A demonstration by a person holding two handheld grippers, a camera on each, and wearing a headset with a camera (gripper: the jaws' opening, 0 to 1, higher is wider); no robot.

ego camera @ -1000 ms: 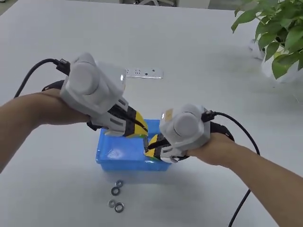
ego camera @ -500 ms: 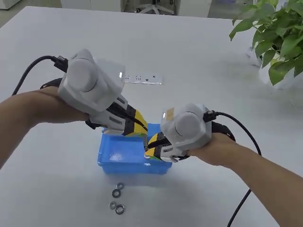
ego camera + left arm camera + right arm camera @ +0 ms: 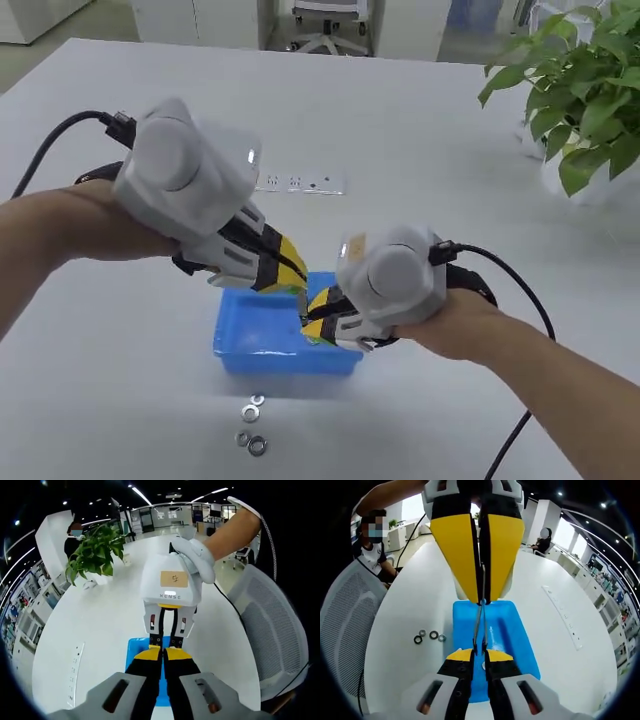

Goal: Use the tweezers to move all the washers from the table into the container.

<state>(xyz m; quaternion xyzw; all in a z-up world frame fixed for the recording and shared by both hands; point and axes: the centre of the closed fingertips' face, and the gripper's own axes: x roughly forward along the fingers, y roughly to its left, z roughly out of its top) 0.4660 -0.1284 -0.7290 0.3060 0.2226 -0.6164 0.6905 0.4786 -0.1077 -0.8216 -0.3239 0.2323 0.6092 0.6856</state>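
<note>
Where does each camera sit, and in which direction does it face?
Head view: on the person's head, facing forward and down at the blue container, washers, left gripper and right gripper; both forearms show.
Left gripper view: on the left gripper, facing along its jaws at the right gripper; the right forearm shows.
Right gripper view: on the right gripper, facing the left gripper's jaws and the tweezers; the left forearm shows.
Both gripper views share the blue container.

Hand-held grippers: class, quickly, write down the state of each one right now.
Left hand-held gripper: shut on the tweezers.
Right hand-held gripper: shut on the same tweezers.
</note>
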